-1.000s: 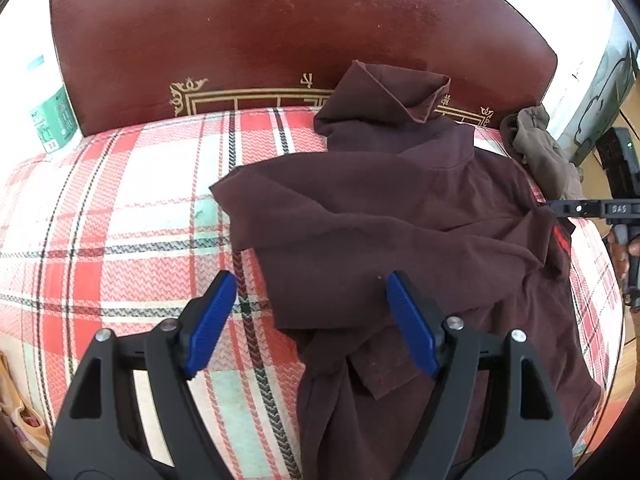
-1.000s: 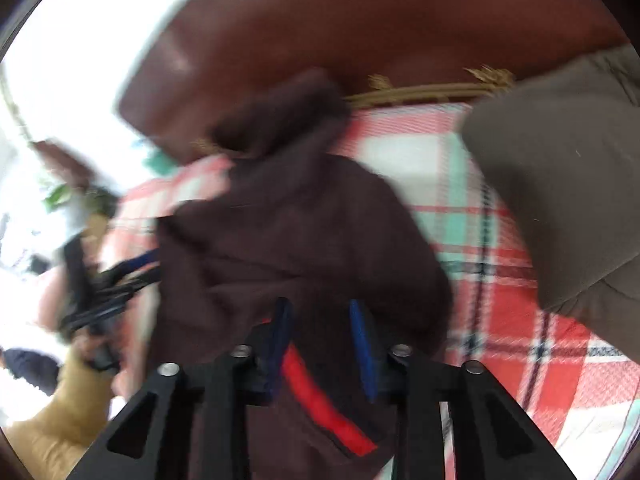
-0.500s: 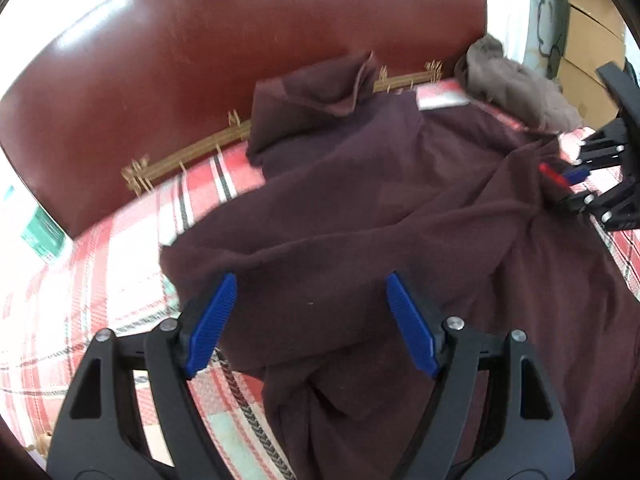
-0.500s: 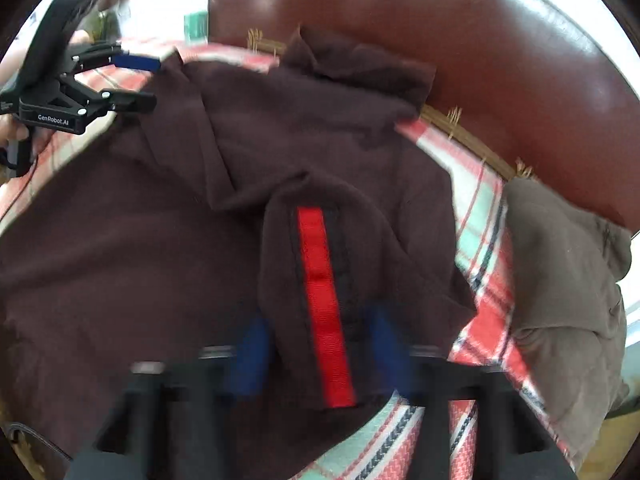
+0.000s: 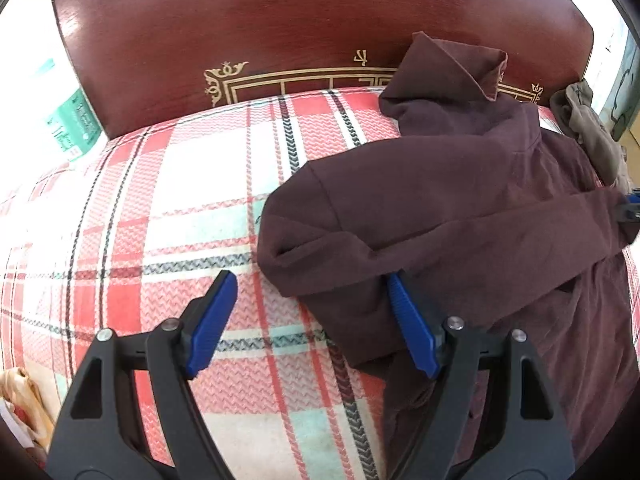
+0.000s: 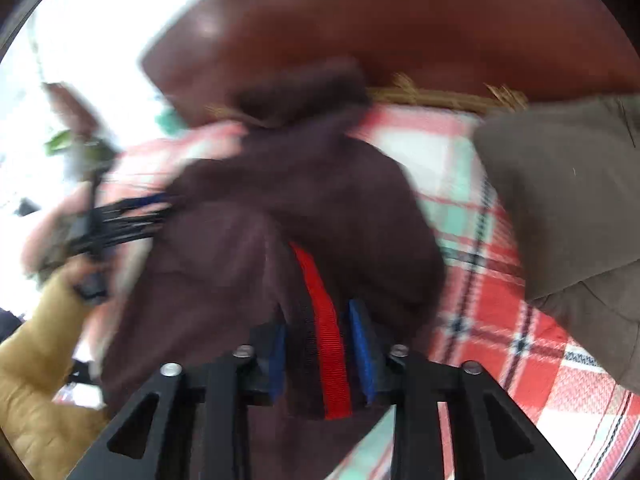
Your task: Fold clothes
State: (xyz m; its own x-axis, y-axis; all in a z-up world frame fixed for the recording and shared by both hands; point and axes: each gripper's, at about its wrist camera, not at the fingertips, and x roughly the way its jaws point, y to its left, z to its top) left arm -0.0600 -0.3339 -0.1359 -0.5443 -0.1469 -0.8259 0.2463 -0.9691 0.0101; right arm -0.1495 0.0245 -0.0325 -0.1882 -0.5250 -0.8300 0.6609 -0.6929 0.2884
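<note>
A dark maroon hooded garment [image 5: 460,200] lies on a red plaid bedspread [image 5: 180,220], its hood against the headboard. My left gripper [image 5: 312,316] is open just above the bedspread at the garment's left edge; its right finger touches the folded cloth. In the blurred right wrist view, my right gripper [image 6: 320,344] is shut on the garment's cuff with a red stripe [image 6: 328,340]. The garment [image 6: 280,220] stretches away from it. The left gripper [image 6: 120,216] shows as a blur at the left. The right gripper's tip [image 5: 630,206] peeks in at the left view's right edge.
A dark red headboard [image 5: 280,20] with gold trim stands behind the bed. A grey-brown garment [image 6: 568,200] lies at the right of the bed, also in the left wrist view [image 5: 588,128]. A green-labelled bottle [image 5: 72,124] stands left of the headboard.
The right gripper has pulled the sleeve across the garment and its view has swung. The left gripper has moved left, so the garment now lies right of its fingers.
</note>
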